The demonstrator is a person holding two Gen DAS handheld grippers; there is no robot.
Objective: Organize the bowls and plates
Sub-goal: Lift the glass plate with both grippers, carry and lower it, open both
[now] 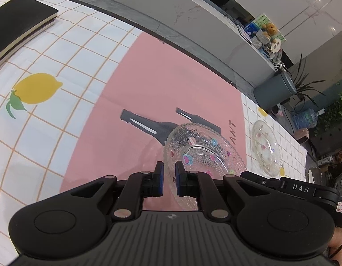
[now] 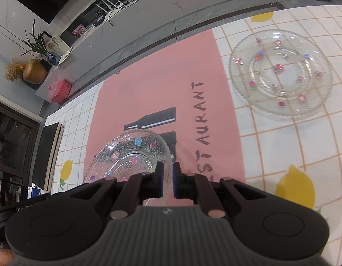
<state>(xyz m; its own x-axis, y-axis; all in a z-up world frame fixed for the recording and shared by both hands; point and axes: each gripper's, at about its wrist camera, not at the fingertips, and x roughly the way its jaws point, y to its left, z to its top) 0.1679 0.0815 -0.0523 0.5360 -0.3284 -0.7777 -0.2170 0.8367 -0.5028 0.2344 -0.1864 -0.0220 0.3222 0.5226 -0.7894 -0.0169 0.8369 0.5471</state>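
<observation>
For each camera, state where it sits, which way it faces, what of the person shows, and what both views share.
Left wrist: sits on the left gripper, looking down its jaws, which are shut on the glass plate's rim, over the pink mat; a bit of hand shows lower right.
Right wrist: sits on the right gripper, jaws shut on the same plate's opposite rim; a bit of hand shows lower left.
Shared: held plate, pink mat, second glass plate on the checked tablecloth, black book.

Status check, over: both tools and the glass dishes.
Left tool and right tool both shut on glass bowl rim. Glass plate flat on tablecloth, apart. Nothing between them.
</observation>
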